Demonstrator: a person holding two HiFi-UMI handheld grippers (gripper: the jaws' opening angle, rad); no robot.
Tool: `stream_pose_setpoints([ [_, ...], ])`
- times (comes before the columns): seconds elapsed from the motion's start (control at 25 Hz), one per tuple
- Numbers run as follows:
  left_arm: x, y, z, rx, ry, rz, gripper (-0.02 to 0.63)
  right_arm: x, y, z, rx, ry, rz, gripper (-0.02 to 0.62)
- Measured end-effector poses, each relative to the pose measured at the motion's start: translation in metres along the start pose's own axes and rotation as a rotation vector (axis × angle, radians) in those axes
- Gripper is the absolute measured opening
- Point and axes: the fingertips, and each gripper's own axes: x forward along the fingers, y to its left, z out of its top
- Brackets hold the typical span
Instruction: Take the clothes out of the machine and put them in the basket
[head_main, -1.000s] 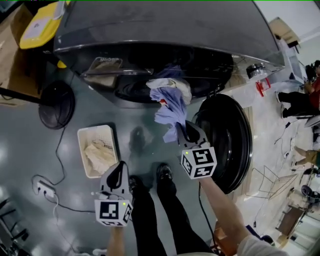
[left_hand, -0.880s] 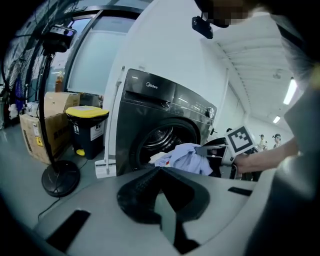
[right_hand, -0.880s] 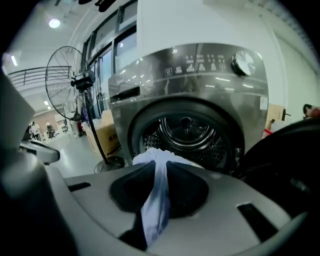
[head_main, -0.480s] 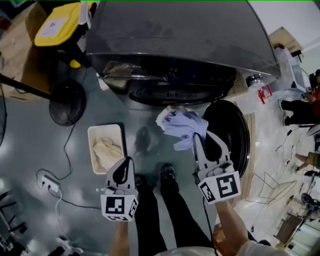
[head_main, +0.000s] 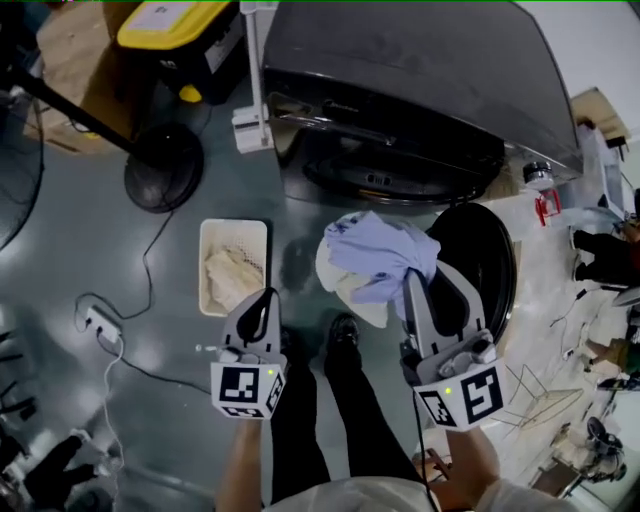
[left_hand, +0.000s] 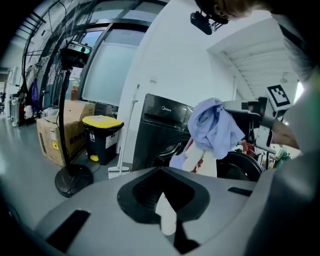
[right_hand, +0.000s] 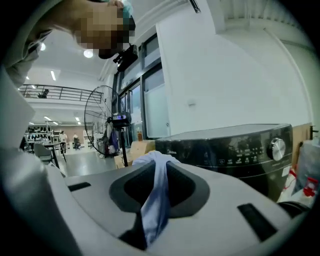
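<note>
The dark washing machine (head_main: 400, 80) stands at the top of the head view, its round door (head_main: 478, 262) swung open to the right. My right gripper (head_main: 412, 280) is shut on a bundle of light blue clothes (head_main: 378, 252), held up in front of the door, with a white piece (head_main: 350, 292) hanging beneath. A blue strip of cloth (right_hand: 155, 200) runs between its jaws. The white basket (head_main: 212, 235) sits on the floor to the left with a cream cloth (head_main: 232, 278) in it. My left gripper (head_main: 265, 296) hovers just right of the basket, shut and holding nothing.
A fan base (head_main: 163, 166) and its pole stand left of the machine, beside a black bin with a yellow lid (head_main: 178, 22). A white brush (head_main: 250, 125) leans at the machine's left corner. A power strip (head_main: 95, 322) and cable lie on the floor. My shoes (head_main: 344, 330) are between the grippers.
The right gripper has pulled the blue clothes out of the drum opening and lifted them up and back toward me. The left gripper has risen a little.
</note>
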Motion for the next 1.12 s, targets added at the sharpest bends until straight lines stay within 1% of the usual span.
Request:
stream_pose_setpoints([
  [0.16, -0.022, 0.019, 0.000, -0.025, -0.014, 0.049, 0.018, 0.010, 0.041, 0.025, -0.010, -0.045, 0.101, 0.083],
  [0.24, -0.032, 0.028, 0.001, -0.036, -0.026, 0.075, 0.019, 0.018, 0.060, 0.028, -0.017, -0.050, 0.146, 0.083],
  [0.44, -0.061, 0.050, 0.005, -0.043, -0.055, 0.138, 0.020, 0.039, 0.098, 0.029, -0.011, -0.048, 0.228, 0.083],
  [0.56, -0.079, 0.067, 0.002, -0.066, -0.067, 0.186, 0.018, 0.061, 0.123, 0.028, 0.004, -0.054, 0.277, 0.083],
  [0.88, -0.129, 0.115, -0.028, -0.131, -0.087, 0.307, 0.019, 0.112, 0.196, 0.024, 0.034, -0.075, 0.389, 0.083],
  [1.12, -0.160, 0.147, -0.045, -0.184, -0.111, 0.388, 0.018, 0.130, 0.253, 0.006, 0.028, -0.038, 0.487, 0.083],
])
